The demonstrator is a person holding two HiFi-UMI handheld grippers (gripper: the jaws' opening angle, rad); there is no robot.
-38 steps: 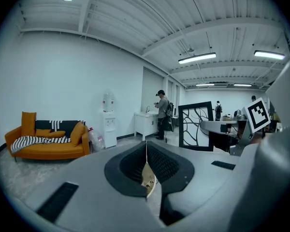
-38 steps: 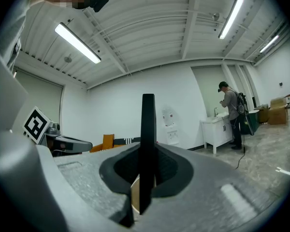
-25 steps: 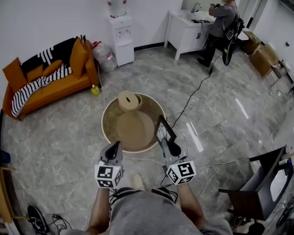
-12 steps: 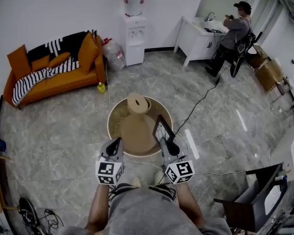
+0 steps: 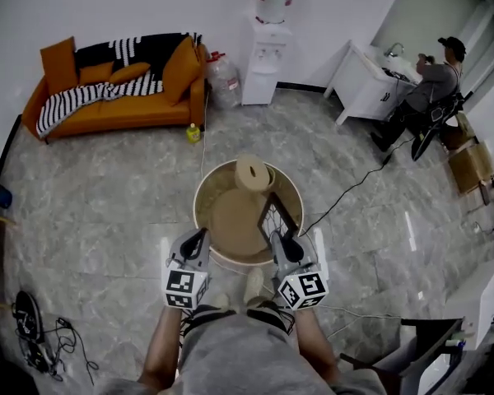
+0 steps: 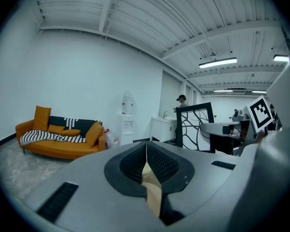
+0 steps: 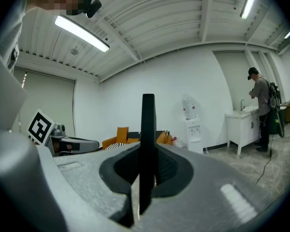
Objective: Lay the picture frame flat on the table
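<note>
The right claw (image 5: 278, 239) is shut tight on the picture frame (image 5: 277, 216); in the right gripper view the black edge of the frame (image 7: 148, 124) stands straight up between the two jaws, and both jaws press on it; the frame is not flat, it stands on end over the right side of the round table (image 5: 216, 194); I cannot tell if its bottom touches the table top.

The left claw (image 5: 200, 236) is closed too, but it holds nothing; in the left gripper view its jaws (image 6: 146, 154) meet in a thin line with only the tan table showing below them; it hangs over the near left side of the table, apart from the frame.

A round tan thing with a hole (image 5: 253, 173) lies at the far side of the table; an orange sofa (image 5: 115, 105) and a water cooler (image 5: 269, 48) stand by the far wall; a person (image 5: 428, 85) stands at a white sink cabinet (image 5: 364, 89) far off on the right.
</note>
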